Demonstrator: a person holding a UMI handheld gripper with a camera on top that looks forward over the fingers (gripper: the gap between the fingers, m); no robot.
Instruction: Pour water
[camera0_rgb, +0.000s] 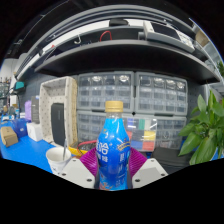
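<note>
The gripper (113, 166) clenches an upright blue water bottle (113, 147) above a blue table (30, 152). Likely carrying step; next, find a cup, then tilt.

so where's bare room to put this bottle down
Bare blue tabletop lies left of the tongs, before the small boxes. Right of the bottle, the plant crowds in. The tongs' pads press on the bottle.
</note>
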